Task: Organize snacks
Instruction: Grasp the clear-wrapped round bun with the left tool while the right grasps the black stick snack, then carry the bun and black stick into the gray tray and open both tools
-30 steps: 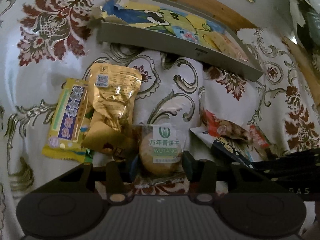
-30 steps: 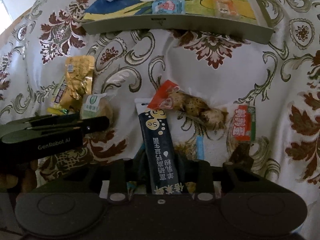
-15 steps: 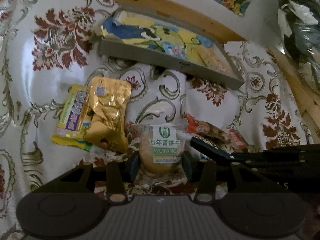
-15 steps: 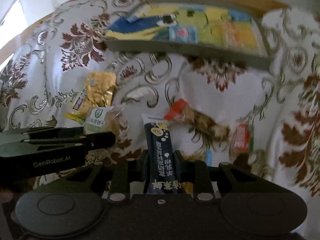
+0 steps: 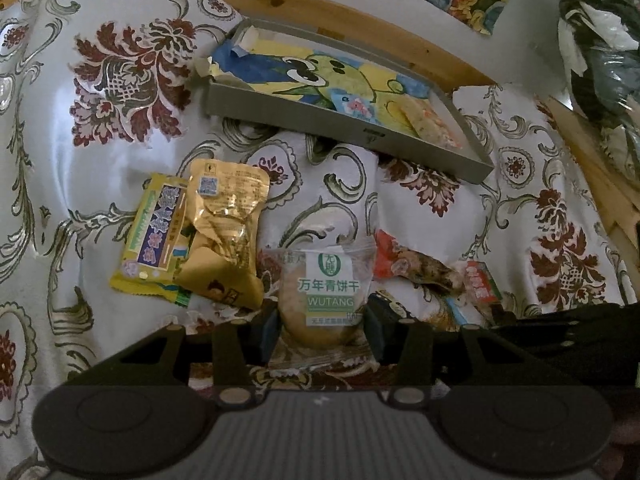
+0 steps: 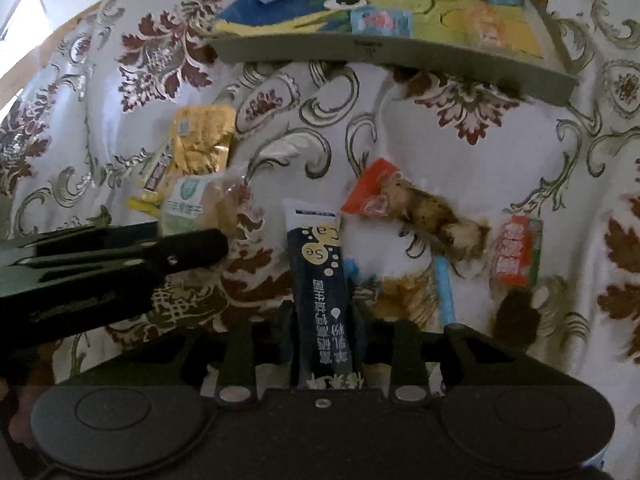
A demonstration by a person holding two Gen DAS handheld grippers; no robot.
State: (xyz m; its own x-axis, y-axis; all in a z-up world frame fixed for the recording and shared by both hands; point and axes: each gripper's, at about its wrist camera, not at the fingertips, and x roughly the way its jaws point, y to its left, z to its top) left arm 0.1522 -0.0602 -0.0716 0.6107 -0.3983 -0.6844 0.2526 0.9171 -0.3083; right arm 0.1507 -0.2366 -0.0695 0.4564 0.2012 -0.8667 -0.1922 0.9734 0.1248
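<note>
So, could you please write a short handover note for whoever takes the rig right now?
Left tool: shut on the biscuit pack.
Right tool: shut on the dark stick pack.
Tray at the far side already holds two small snacks.
Left on the cloth: gold pouch lying over the yellow pack, the orange-ended snack and the small red packet.
Next, probably: put both held packs in the tray, then fetch the rest.

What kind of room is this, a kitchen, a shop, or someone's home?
Most likely a home, though little of the room shows. A wooden table edge is covered by a glossy floral tablecloth, with wrapped snacks such as a gold packet loose on it and a shallow grey tray lined with a cartoon picture.
</note>
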